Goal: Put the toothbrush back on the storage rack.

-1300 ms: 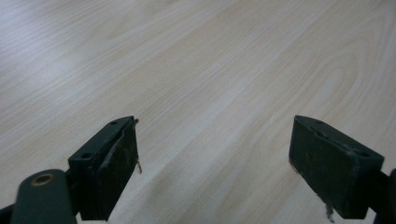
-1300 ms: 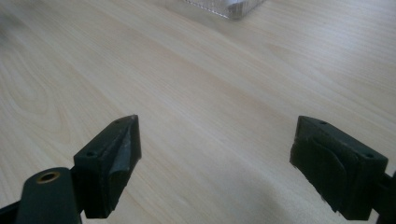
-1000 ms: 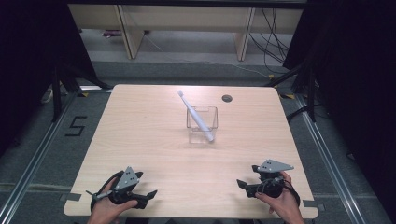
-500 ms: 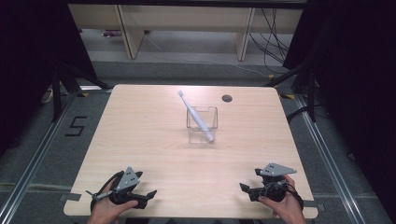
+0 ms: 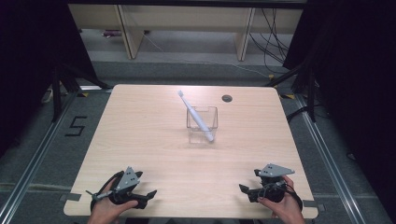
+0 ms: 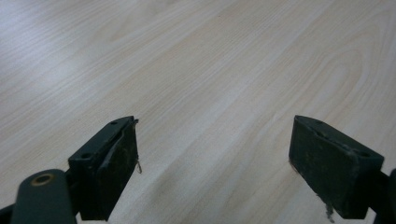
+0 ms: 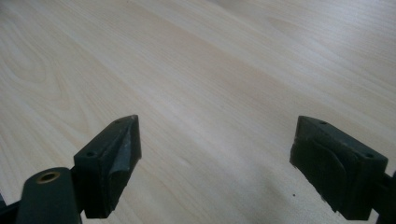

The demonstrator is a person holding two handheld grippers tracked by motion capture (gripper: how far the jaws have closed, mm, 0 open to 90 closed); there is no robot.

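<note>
The left tool [image 5: 140,196] was held low at the near left corner of the bench [image 5: 140,140], its jaws spread wide with nothing between them. In the left gripper view the same tool [image 6: 215,154] was seen with bare pale wood grain in the gap between the two black jaws, which were kept close above the surface.

The right tool [image 5: 250,190] was held at the near right corner, gripped by the person's right hand [image 5: 285,207], with the grey three-cornered plate on top. Its jaws too were parted wide and nothing was gripped. In the right gripper view the tool [image 7: 217,149] was seen over plain wood, with no object between the jaws.

A white toothbrush [image 5: 196,116] was found standing tilted in a clear square holder [image 5: 210,116] near the middle of the bench, well apart from both tools. Its head was leaned up and away toward the far left, past the holder's rim, while the handle end was propped at the holder's near right side. A small dark round grommet [image 5: 227,98] was seen in the bench top beyond the holder, toward the far right. The left hand [image 5: 109,212] was wrapped around the left tool at the bench's near edge.
</note>
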